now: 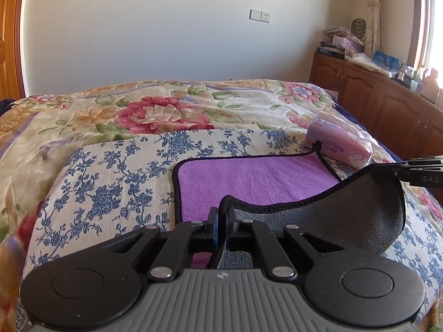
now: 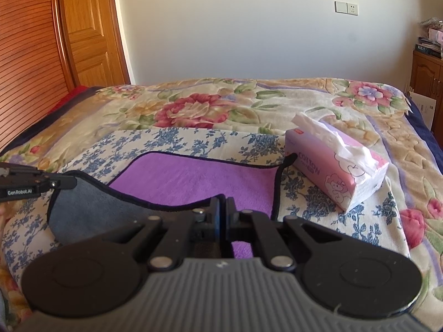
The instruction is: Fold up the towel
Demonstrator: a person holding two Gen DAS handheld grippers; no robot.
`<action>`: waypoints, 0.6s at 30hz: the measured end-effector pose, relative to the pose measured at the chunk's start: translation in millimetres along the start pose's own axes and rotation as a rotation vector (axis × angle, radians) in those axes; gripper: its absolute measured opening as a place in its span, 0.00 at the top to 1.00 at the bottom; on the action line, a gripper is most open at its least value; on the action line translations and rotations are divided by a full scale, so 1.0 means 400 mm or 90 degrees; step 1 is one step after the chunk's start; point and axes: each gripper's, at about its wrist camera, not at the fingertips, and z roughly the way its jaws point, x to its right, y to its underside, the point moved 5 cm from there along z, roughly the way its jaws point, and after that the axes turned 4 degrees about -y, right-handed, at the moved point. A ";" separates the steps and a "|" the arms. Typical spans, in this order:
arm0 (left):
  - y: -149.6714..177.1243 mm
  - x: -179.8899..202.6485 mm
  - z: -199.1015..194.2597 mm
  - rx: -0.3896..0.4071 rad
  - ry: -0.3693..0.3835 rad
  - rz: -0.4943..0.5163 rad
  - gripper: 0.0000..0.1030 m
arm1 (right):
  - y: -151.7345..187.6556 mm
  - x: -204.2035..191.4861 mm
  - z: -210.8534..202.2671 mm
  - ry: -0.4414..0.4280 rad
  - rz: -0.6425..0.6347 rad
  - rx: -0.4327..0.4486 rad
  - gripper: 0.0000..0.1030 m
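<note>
A purple towel (image 1: 249, 179) with a dark border and a grey underside (image 1: 360, 207) lies on a blue-flowered cloth on the bed; it also shows in the right wrist view (image 2: 193, 182). My left gripper (image 1: 222, 213) is shut on the towel's near edge, lifted so the grey side faces me. My right gripper (image 2: 223, 210) is shut on the same near edge farther right. The lifted edge sags between them. The right gripper shows at the right of the left wrist view (image 1: 398, 170), and the left gripper at the left of the right wrist view (image 2: 69, 182).
A pink tissue pack (image 2: 337, 171) lies just beyond the towel's far right corner, also in the left wrist view (image 1: 339, 144). The blue-flowered cloth (image 1: 110, 182) rests on a flowered bedspread (image 1: 155, 110). A wooden cabinet (image 1: 387, 105) stands right, a wooden headboard (image 2: 30, 55) left.
</note>
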 end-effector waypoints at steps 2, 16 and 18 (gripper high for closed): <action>-0.005 -0.003 0.000 0.004 -0.003 -0.003 0.95 | -0.004 0.001 0.001 0.000 -0.001 0.002 0.95; -0.042 -0.001 0.007 0.019 -0.004 0.000 0.95 | -0.039 0.015 0.004 0.004 -0.010 0.018 0.95; -0.050 -0.001 0.008 0.023 -0.005 0.001 0.95 | -0.045 0.015 0.005 0.005 -0.012 0.021 0.95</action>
